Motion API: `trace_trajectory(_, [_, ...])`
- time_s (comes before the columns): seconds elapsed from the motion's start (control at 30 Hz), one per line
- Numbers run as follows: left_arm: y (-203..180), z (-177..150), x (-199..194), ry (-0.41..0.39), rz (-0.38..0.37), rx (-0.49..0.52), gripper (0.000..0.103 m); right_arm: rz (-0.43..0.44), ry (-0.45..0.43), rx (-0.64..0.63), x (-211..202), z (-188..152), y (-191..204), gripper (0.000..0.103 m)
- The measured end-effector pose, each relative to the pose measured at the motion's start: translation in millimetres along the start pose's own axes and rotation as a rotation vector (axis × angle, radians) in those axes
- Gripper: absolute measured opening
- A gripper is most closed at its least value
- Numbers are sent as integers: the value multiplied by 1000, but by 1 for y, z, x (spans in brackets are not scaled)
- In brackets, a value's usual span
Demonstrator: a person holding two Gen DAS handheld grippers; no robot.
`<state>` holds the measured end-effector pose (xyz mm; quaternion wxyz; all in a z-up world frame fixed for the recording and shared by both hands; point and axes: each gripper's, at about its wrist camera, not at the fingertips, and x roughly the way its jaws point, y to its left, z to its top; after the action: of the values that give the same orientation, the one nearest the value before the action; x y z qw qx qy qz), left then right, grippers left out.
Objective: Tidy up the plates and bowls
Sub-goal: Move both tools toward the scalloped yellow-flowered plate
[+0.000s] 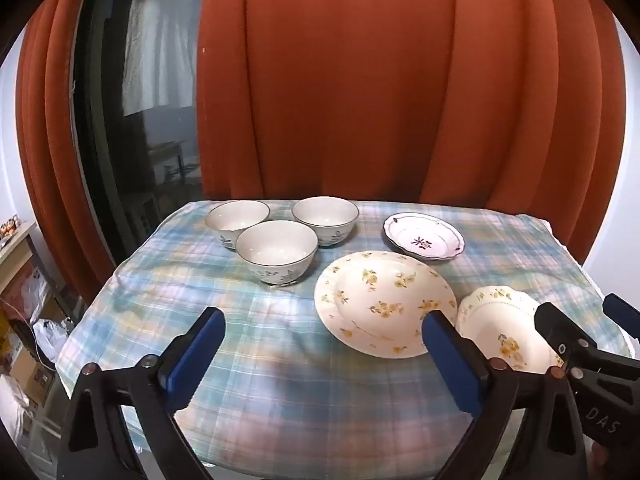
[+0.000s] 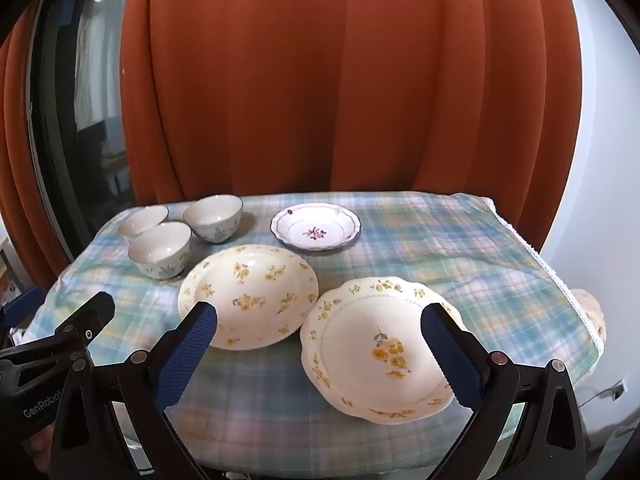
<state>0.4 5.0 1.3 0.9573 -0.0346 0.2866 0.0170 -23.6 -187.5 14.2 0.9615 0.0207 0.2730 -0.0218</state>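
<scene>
Both the left gripper (image 1: 322, 354) and right gripper (image 2: 318, 350) hang apart, empty. 3 white ceramic bowls (image 1: 275, 249) sit far left on the plaid-clothed table (image 2: 460, 248); 3 floral plates (image 2: 248, 292) right. Glazed, slippery, breakable: pinch rims.

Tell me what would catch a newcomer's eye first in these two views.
Probably the tall rust-orange curtain behind the plaid-covered table. Next, two yellow-flowered plates side by side at the near edge, with three small bowls clustered at the far left. Both claws, left and right, hang open above the cloth.
</scene>
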Motion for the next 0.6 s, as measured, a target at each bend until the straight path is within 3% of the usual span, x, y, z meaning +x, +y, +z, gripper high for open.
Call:
trace_trajectory(0.1, [-19, -6, -4, -6, 15, 76, 99, 6, -5, 17, -5, 1, -8, 103])
trace_trajectory(0.3, [-19, -6, -1, 17, -8, 52, 99, 11, -3, 47, -20, 1, -39, 103])
trace_trajectory(0.37, [-22, -6, -1, 12, -15, 54, 99, -2, 43, -17, 4, 0, -13, 103])
trace_trajectory(0.6, [-23, -6, 0, 14, -17, 56, 99, 1, 41, -13, 4, -1, -14, 103])
